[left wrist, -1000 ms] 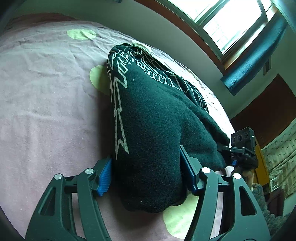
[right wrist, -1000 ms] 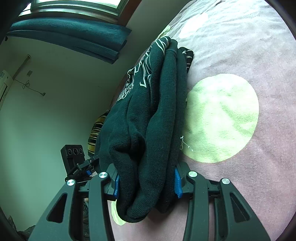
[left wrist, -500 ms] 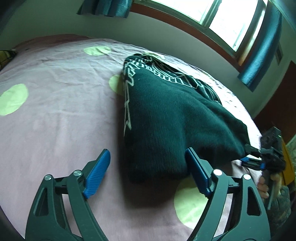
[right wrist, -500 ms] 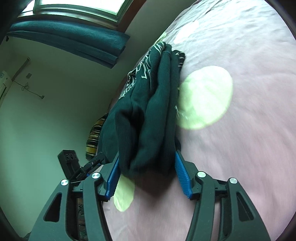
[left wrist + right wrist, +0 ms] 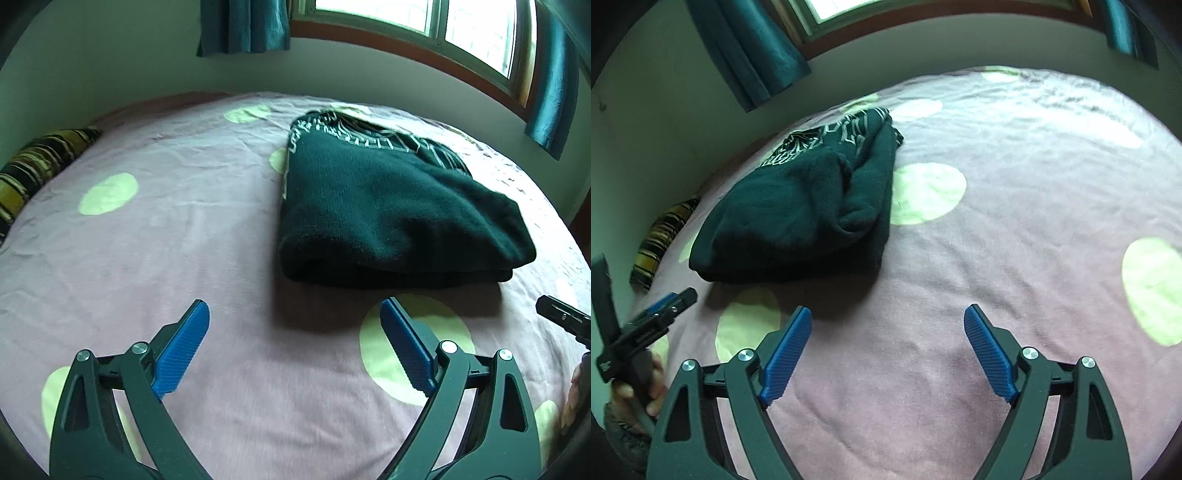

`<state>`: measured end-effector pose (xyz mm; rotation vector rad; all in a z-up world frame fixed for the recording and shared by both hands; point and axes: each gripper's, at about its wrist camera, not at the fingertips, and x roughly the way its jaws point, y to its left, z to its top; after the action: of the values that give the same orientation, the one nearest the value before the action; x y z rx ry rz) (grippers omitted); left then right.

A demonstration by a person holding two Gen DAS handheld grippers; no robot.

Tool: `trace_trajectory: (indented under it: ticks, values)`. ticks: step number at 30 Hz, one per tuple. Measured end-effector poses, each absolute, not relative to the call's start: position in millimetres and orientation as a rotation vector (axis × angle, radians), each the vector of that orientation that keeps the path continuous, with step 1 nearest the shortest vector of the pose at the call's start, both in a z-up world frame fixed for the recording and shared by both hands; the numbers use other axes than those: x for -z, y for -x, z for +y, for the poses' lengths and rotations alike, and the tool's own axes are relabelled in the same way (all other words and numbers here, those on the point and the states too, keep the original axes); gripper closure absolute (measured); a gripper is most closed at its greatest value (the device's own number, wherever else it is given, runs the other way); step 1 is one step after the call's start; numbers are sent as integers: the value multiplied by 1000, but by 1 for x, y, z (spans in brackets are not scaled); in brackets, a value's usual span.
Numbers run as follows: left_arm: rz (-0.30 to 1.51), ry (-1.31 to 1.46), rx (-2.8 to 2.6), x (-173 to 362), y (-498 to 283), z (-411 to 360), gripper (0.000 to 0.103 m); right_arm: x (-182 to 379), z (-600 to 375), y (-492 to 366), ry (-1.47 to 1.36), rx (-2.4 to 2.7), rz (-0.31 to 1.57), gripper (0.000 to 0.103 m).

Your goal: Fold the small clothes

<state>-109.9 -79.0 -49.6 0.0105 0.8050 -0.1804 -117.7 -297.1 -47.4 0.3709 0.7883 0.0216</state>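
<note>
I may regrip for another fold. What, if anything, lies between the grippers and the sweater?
Nothing visible. Only bare bedsheet separates the open left gripper and open right gripper from the folded sweater.

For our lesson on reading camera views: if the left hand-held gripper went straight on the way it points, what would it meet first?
Probably the bedsheet, just short of the folded jumper. The left hand-held gripper is open, tilted down, with nothing between its fingers; depth is unclear.

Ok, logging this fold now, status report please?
Left gripper and right gripper open, jaws just opened, nothing between them. Dark green sweater folded on bedspread. Nothing in the way.
</note>
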Motion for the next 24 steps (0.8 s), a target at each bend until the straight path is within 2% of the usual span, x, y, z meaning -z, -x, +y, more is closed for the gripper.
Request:
trace_trajectory:
  ticks: [3,24]
  values:
    - [780,9,157,40,121,-74,5,41,-289,121,-321,33,762,17]
    - [775,-24,119,31,144,-84,4,47,-261,127,-247,32,777,17]
